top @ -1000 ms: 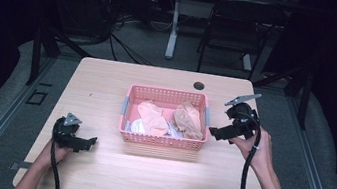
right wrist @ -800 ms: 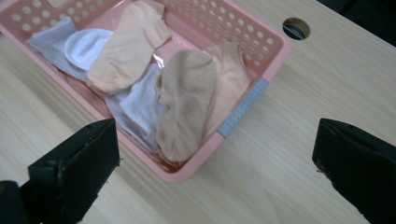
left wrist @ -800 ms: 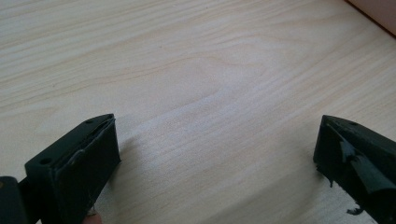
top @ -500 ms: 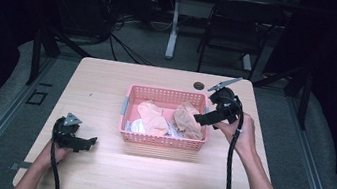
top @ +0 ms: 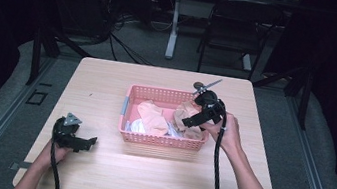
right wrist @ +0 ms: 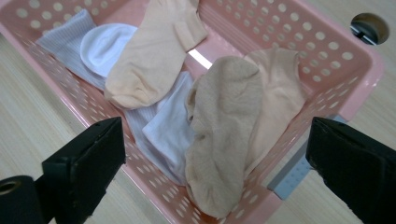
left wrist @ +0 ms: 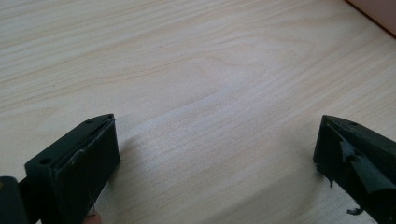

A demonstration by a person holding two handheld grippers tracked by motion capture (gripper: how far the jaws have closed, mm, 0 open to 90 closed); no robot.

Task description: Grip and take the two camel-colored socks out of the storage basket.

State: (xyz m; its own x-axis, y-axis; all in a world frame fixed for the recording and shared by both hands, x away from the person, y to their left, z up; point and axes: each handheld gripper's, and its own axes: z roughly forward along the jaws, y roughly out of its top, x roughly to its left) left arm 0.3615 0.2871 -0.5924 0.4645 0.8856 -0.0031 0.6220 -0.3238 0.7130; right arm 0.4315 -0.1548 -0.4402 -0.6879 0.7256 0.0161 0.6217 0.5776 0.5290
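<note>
A pink perforated basket [top: 159,140] [right wrist: 327,44] stands mid-table and holds several socks. Among them are a peach sock [right wrist: 154,51], a tan sock [right wrist: 224,126] lying on another peach one, and white socks [right wrist: 166,128]. My right gripper [top: 192,121] [right wrist: 215,163] hangs over the basket's right part, pointing down at the tan sock. Its jaws have just been closing a little but still stand wide apart, with nothing between the pads. My left gripper [top: 86,142] [left wrist: 215,154] rests low over bare table at the front left, open and empty.
A dark round hole [top: 198,85] [right wrist: 369,28] sits in the wooden table [top: 108,80] just behind the basket's far right corner. A chair [top: 232,28] and cables are on the floor beyond the table's far edge.
The right gripper has moved left from beside the basket's right edge to over its right part, sinking a little. The left gripper has stayed put.
</note>
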